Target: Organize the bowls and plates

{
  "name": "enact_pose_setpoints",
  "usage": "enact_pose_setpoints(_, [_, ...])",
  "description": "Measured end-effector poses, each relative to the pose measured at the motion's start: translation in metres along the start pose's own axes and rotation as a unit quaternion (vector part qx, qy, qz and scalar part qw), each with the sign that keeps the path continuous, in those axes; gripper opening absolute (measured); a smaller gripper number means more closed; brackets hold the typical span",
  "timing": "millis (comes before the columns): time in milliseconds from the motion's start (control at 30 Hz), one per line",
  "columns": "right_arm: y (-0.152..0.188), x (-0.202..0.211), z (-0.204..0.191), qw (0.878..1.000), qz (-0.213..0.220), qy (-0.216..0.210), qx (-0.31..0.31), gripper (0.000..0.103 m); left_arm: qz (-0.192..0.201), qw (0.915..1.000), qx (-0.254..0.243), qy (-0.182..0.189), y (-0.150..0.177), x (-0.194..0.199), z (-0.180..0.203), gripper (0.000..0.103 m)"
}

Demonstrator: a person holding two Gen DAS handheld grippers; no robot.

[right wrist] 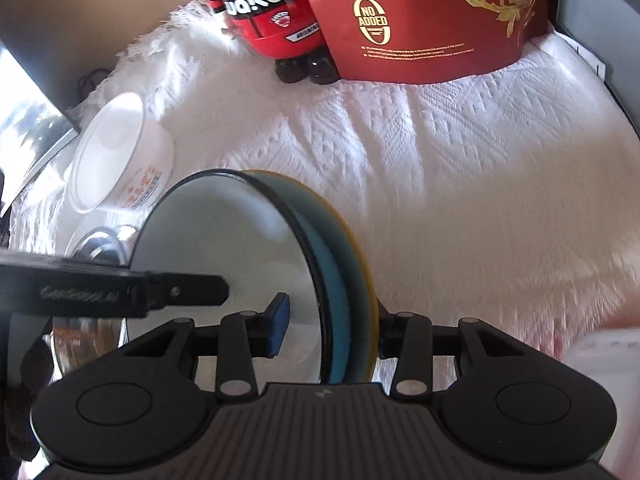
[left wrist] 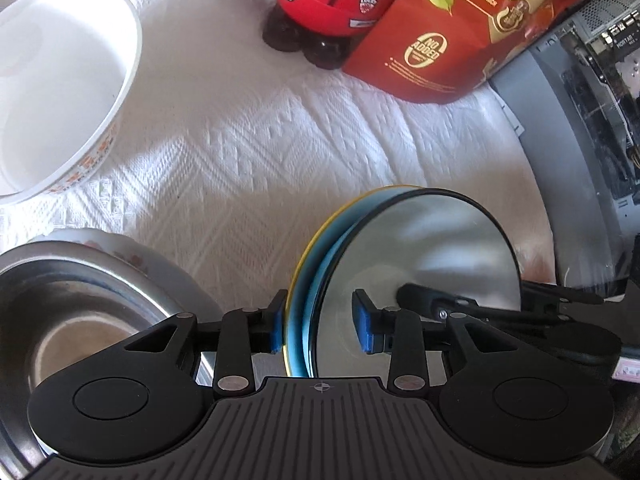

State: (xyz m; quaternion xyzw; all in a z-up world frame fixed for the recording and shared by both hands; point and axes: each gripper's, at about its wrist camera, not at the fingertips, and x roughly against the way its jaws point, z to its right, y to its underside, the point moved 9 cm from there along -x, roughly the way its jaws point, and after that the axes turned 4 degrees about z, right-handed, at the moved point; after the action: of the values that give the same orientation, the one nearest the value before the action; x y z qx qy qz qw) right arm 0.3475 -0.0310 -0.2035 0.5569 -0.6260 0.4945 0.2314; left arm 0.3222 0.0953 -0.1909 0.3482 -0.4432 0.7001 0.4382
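1. The stack of plates (left wrist: 420, 240) stands on edge between both pairs of jaws: a grey dish with a black rim faces inward, with a blue plate and a yellow-rimmed one nested behind it
2. The right jaws are clenched on the stack. One pad sits inside the grey dish and the other is hidden behind the yellow plate
3. On the left jaws, one pad lies against the yellow plate's back. Whether the other presses the grey face or stands just off it, I cannot tell
4. I judge the stack stiff, smooth and fairly weighty for a rim pinch. Glazed faces will likely slide on each other, so I'd grip across all three near the rim and keep it square
5. It looks breakable, so I'd set it down gently; the white woven cloth (left wrist: 260, 160) ahead of the jaws should cushion it
6. A white bowl (left wrist: 60, 80) with orange print, deep and thick-walled, sits ahead and to the left of the left jaws
7. A shiny steel bowl (left wrist: 80, 300) rests on a floral plate (left wrist: 120, 244) just beside the left jaws
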Motion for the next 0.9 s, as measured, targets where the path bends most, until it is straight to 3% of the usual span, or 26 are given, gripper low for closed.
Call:
enact_pose_setpoints(300, [-0.011, -0.006, 0.006, 1.0, 0.004, 0.027, 0.012, 0.041, 0.019, 0.9995, 0.013, 0.024, -0.006, 0.016, -0.008, 0.029])
enact_pose_setpoints(467, [-0.022, 0.015, -0.007, 0.993, 0.039, 0.077, 0.079, 0.041, 0.063, 0.9968, 0.025, 0.041, -0.015, 0.051, -0.019, 0.029])
enact_pose_setpoints(567, [-0.035, 0.033, -0.019, 0.989, 0.063, 0.085, 0.105, 0.041, 0.102, 0.9929, 0.049, 0.038, -0.024, 0.077, -0.038, 0.029])
enact_pose_setpoints(667, [-0.051, 0.05, -0.037, 0.985, 0.09, 0.081, 0.123, 0.047, 0.152, 0.9848, 0.083, 0.01, -0.034, 0.104, -0.07, 0.029])
enact_pose_setpoints(767, [-0.067, 0.058, -0.058, 0.981, 0.11, 0.073, 0.139, 0.057, 0.204, 0.9705, 0.127, -0.022, -0.044, 0.13, -0.107, 0.029])
enact_pose_setpoints(900, [-0.085, 0.053, -0.088, 0.977, 0.124, 0.071, 0.159, 0.06, 0.232, 0.9551, 0.173, -0.065, -0.053, 0.148, -0.157, 0.029])
